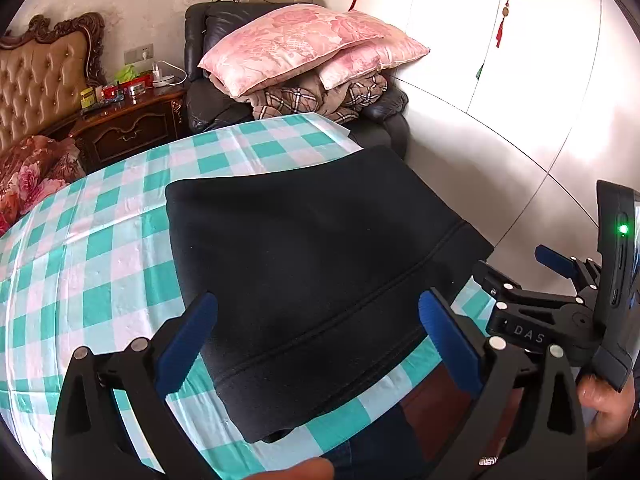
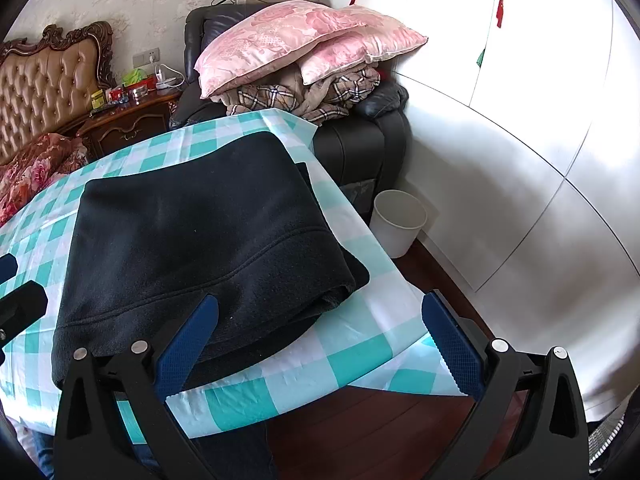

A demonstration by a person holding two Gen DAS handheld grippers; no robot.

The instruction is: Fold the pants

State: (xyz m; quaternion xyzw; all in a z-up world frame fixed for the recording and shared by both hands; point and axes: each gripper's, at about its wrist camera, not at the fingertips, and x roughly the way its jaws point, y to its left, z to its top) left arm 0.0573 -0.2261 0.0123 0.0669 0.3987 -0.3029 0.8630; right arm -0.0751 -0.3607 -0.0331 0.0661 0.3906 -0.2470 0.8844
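Observation:
The black pants [image 1: 312, 264] lie folded in a compact stack on the table with the teal and white checked cloth [image 1: 100, 248]. They also show in the right wrist view [image 2: 192, 240], with layered edges at the near right corner. My left gripper [image 1: 320, 316] is open and empty, held just above the near edge of the pants. My right gripper [image 2: 320, 320] is open and empty, over the pants' near right corner and the table edge. The right gripper also shows at the right of the left wrist view [image 1: 516, 276].
A black armchair [image 2: 360, 148] piled with pink pillows [image 2: 296, 36] and a plaid blanket stands behind the table. A white bin [image 2: 398, 224] sits on the wood floor by the white wardrobe [image 2: 520, 160]. A nightstand [image 1: 128, 128] and bed are at the left.

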